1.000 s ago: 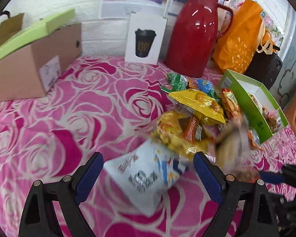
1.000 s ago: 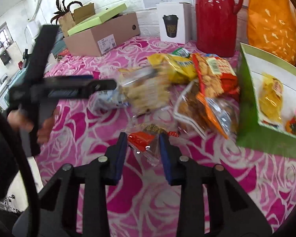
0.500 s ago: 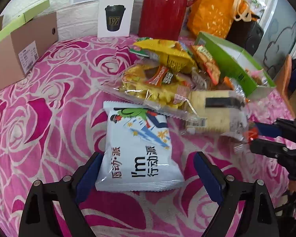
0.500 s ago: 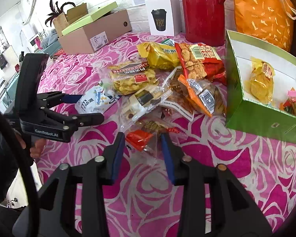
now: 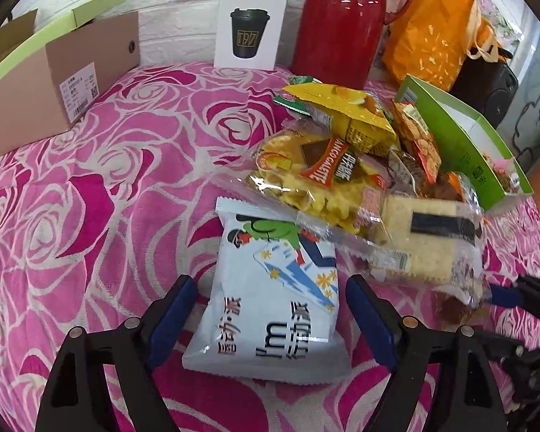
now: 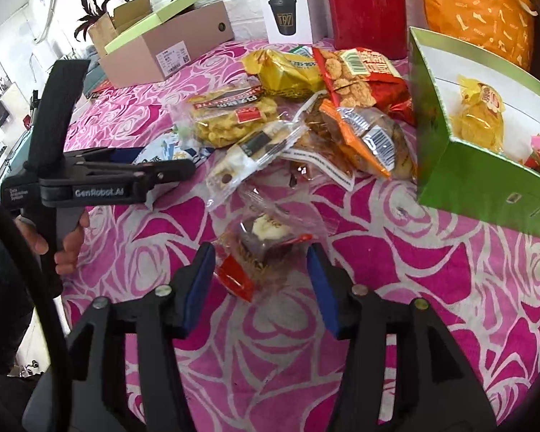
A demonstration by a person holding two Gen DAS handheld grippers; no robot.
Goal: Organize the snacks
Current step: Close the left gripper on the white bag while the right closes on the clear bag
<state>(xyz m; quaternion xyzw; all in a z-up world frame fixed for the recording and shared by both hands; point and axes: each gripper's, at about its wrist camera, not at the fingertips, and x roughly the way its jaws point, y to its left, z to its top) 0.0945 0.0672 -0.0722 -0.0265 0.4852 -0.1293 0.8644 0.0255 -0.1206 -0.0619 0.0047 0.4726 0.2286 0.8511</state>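
Pink rose-print surface carries a loose heap of snack packets, backed by a white brick wall with a red thermos, a coffee-cup box, a cardboard shoebox and an orange bag

Left tongs stand wide open, both blue pads flanking the white-blue snack bag that lies flat just ahead of them and between the tips; neither pad looks to be pressing it, so this reads as lining up for a side pinch across the bag's width. Just beyond the bag's far edge, a clear pack of yellow crisps overlaps it, with a cracker pack off to the tongs' right

Right tongs are also open, straddling a small clear-wrapped cake with a red tab lying on the surface between the tips, apart from both pads. Whether it is being approached or let go cannot be told from the pose

Green box sits ahead and to the right of the right tongs, open top, already holding a yellow packet and a couple more at its near end, so likely the sorting bin. Most of the heap is still outside it, so the task seems early to mid. Crinkly slack wrappers may slip unless pinched well in from the edges
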